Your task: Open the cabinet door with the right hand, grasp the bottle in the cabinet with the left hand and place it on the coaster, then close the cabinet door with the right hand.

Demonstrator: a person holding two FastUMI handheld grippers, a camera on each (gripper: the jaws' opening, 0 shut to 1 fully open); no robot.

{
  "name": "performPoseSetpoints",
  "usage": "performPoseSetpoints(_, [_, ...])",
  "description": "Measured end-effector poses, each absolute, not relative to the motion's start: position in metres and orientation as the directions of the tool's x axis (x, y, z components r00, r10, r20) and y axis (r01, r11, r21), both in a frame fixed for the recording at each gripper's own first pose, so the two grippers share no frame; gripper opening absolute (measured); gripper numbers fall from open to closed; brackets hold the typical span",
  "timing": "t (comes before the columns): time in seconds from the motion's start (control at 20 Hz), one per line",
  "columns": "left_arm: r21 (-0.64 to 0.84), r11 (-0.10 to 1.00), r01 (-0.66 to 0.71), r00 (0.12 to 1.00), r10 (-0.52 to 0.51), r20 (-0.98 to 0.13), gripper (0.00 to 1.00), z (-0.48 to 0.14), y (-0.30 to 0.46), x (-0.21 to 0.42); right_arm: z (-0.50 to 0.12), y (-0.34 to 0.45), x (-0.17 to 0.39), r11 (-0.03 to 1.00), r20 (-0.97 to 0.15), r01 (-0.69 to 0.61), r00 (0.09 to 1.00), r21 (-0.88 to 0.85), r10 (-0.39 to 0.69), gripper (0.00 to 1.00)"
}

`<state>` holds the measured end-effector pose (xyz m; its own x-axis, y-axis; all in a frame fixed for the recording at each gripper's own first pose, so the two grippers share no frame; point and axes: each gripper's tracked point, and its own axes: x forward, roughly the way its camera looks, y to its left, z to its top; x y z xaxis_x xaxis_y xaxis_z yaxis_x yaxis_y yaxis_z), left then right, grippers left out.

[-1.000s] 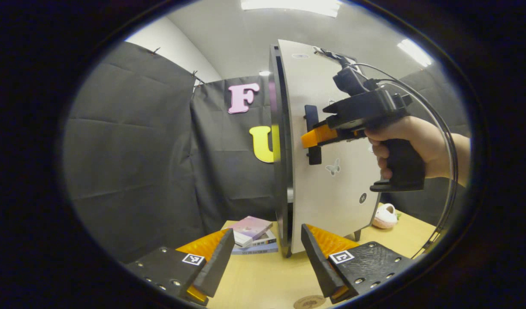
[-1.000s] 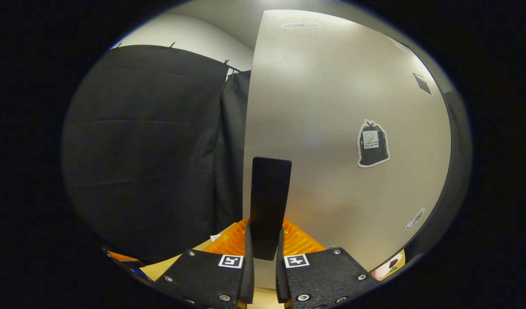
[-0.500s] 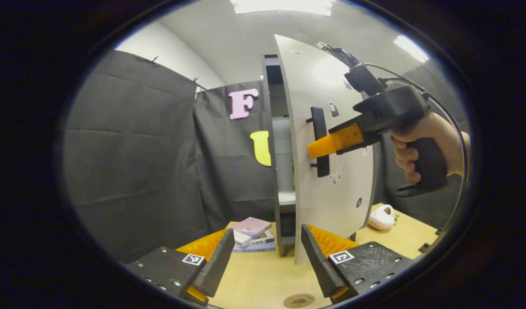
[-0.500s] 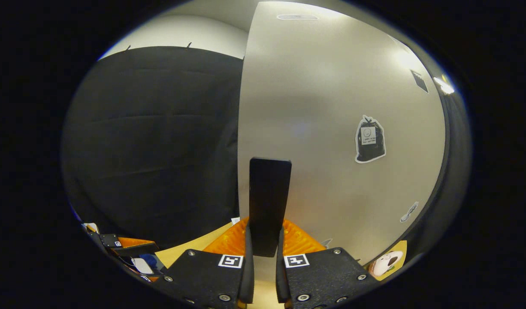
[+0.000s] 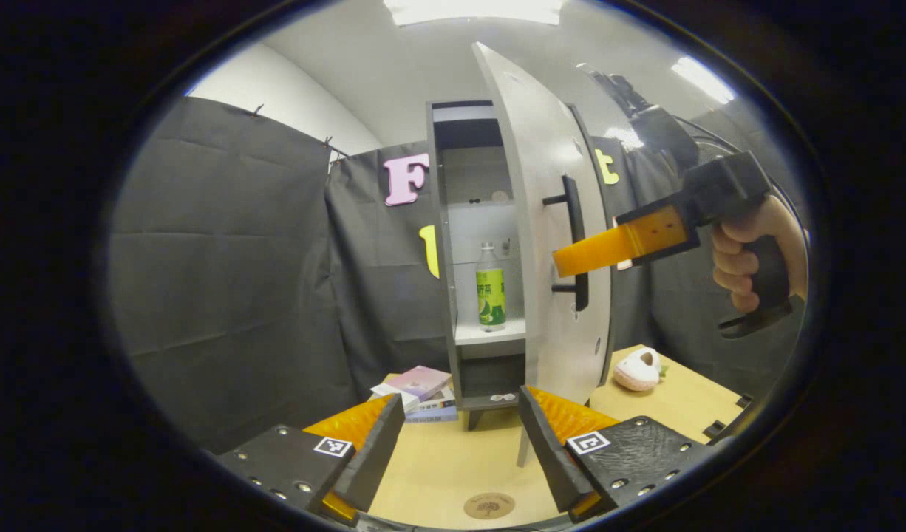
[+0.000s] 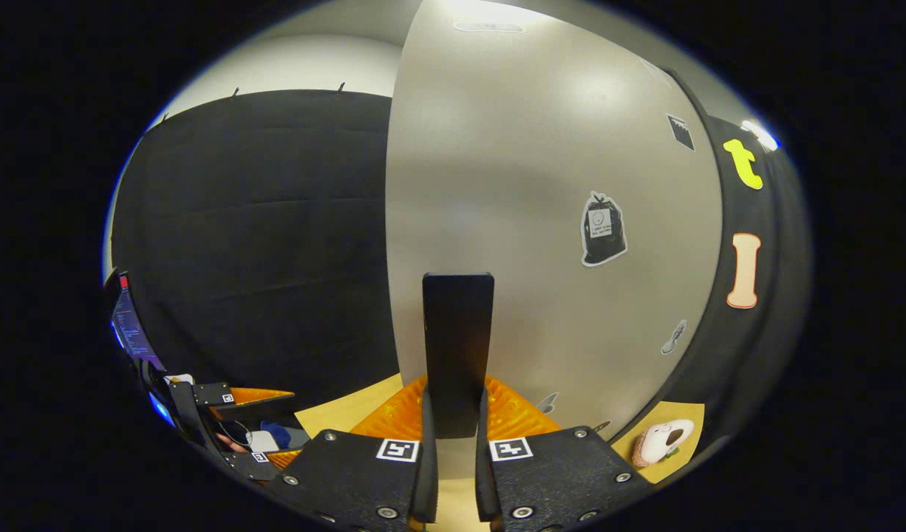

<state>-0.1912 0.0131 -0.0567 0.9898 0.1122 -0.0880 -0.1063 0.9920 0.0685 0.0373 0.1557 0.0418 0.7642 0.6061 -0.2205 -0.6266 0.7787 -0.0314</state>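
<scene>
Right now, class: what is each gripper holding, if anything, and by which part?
The right gripper is shut on the cabinet door, clamping its black handle near the lower end. The left gripper is open and holds nothing.

No readable text, only unreadable print and coded tags
Bottle [image 5: 490,287] on the cabinet shelf has label print too small to make out; bin-bag sticker [image 6: 603,229] toward the right edge of the cabinet door [image 6: 512,185] carries a tiny illegible tag; coaster [image 5: 489,505] at the table's [image 5: 667,403] near edge shows a blurred emblem; square coded tags [image 5: 332,445] on the left gripper [image 5: 460,414] and on the right gripper [image 6: 455,414], no digits
</scene>
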Motion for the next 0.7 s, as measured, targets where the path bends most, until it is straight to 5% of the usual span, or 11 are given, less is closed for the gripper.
performPoseSetpoints(0.7, [0.118, 0.992, -0.042, 0.996, 0.051, -0.072, 0.89, -0.036, -0.066, -0.167, 0.047, 0.061, -0.009, 0.877, -0.151, -0.481, 0.866, 0.003, 0.476, 0.2])
